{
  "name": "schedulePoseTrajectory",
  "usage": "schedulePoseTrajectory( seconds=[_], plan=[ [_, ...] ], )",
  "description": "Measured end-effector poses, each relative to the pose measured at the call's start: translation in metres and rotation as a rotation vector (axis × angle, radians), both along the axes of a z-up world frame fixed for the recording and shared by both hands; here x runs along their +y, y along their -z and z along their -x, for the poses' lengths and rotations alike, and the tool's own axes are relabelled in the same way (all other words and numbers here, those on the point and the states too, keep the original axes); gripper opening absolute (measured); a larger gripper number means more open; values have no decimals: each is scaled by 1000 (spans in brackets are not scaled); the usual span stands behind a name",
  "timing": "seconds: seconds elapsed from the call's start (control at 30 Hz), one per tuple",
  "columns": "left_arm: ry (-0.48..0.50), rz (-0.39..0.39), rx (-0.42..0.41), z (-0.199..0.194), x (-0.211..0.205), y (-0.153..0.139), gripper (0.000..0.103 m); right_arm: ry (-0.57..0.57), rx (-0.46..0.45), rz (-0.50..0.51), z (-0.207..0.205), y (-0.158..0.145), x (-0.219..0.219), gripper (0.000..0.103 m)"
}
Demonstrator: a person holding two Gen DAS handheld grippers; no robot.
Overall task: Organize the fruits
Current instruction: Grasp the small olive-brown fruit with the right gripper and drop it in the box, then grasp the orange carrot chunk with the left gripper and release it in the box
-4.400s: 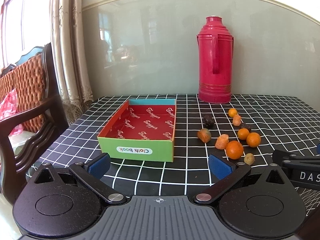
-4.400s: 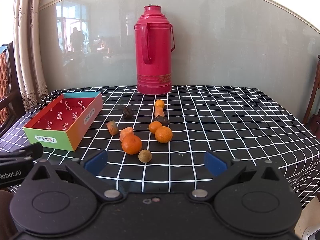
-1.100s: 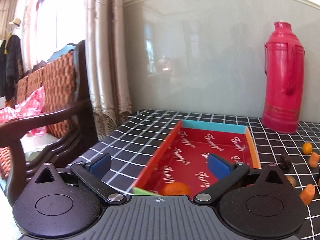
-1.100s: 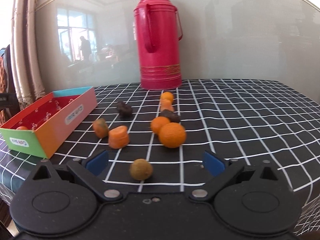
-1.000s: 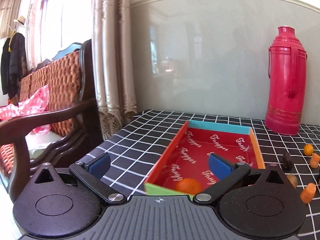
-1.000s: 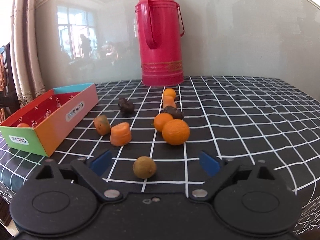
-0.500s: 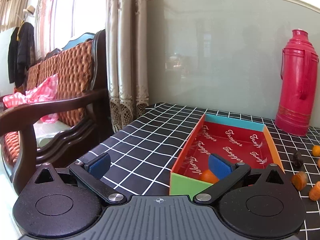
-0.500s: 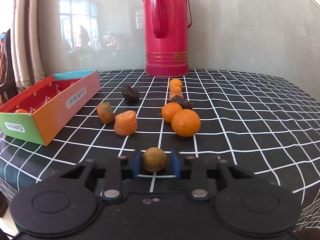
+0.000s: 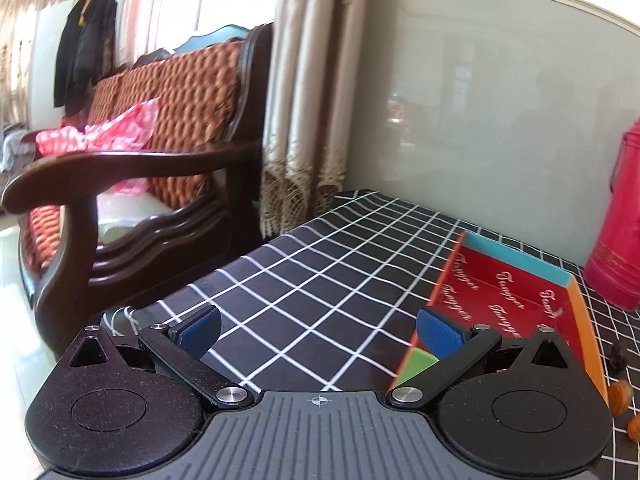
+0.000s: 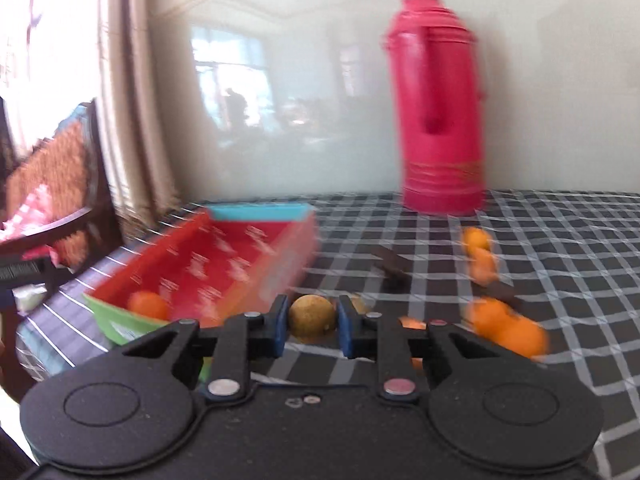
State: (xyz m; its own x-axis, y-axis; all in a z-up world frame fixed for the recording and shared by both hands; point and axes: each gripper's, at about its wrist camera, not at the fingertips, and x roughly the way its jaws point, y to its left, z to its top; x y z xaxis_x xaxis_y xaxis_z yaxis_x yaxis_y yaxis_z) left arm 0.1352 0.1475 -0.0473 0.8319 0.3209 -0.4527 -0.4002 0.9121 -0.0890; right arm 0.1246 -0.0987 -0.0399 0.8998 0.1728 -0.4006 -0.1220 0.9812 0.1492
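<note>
My right gripper (image 10: 313,322) is shut on a small round brown fruit (image 10: 312,317) and holds it above the checked table, near the front right corner of the red-lined box (image 10: 224,264). One orange (image 10: 147,305) lies in the box's front end. Several oranges (image 10: 508,328) and dark fruits (image 10: 390,268) lie on the cloth to the right; this view is motion-blurred. My left gripper (image 9: 316,330) is open and empty, off the box's left side; the box (image 9: 516,296) shows at its right.
A tall red thermos (image 10: 438,116) stands at the back by the wall. A wooden armchair (image 9: 132,184) with a woven back and curtains (image 9: 308,92) stand left of the table. The table's left edge (image 9: 224,268) is close to my left gripper.
My right gripper closed on the brown fruit, lifted it and swung left toward the box. My left gripper drew back and left, away from the box, still open.
</note>
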Motion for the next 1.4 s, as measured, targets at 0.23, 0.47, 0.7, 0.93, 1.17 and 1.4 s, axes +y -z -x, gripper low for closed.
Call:
schedulePoseTrajectory(
  seconds=[0.23,0.47,0.7,0.93,1.17,1.4],
  plan=[
    [-20,4,1,2,12,4,103,-141,29,47,-37,6,55,17],
    [-28,3,2,3,20,4,103,-182,64,72,-41,18,74,23],
    [-28,7,6,1,19,5,103,-173,30,26,-30,8,59,52],
    [24,-39,-9,2,-3,1,103,13,-90,65,-1,-9,5,95],
    [169,-112,-82,7,-56,-9,103,383,-152,222,17,-6,-55,97],
    [435,-198,-173,16,-135,-13,103,707,-169,245,45,8,-115,97]
  ],
)
